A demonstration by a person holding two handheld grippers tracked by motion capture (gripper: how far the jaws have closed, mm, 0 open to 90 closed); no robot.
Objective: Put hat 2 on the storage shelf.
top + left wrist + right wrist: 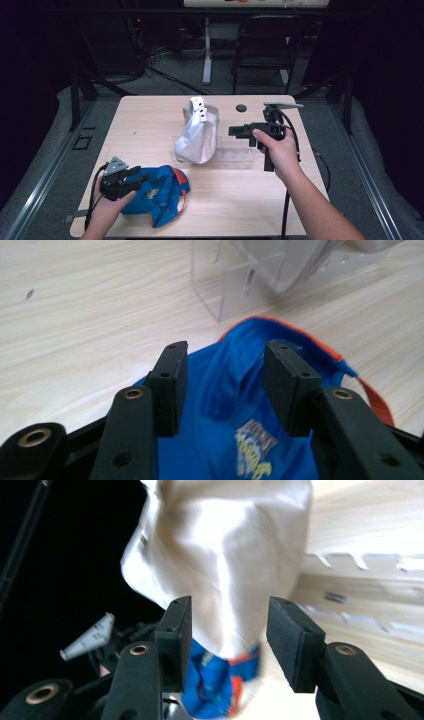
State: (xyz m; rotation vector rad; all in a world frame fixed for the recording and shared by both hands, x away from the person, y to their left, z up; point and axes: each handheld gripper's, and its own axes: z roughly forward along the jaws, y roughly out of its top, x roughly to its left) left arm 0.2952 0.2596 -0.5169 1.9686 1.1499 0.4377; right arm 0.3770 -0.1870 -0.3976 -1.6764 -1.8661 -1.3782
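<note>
A: Nearest the camera, the left tongs (pixel 134 172) are seen at the near left corner of the counter (pixel 150 115), jaws standing apart over the blue cap (pixel 160 192); cloth lies between the pads but is not pinched.

B: Agreed. In the left gripper view the blue cap's crown sits between the open jaws, its orange-edged brim toward the clear rack (pixel 225 295).

A: Farther on, the white cap (pixel 197 132) is propped upright on that clear rack at mid-counter. The right tongs (pixel 235 131) are held level just beside it, jaws wide, nothing gripped.

B: For the step in hand, probably the seating of a cap on the rack, the cloth should be taken at a firm edge such as the brim rather than the soft crown. The white cap should be steadied, not pushed, so the light rack is not tipped.
</note>
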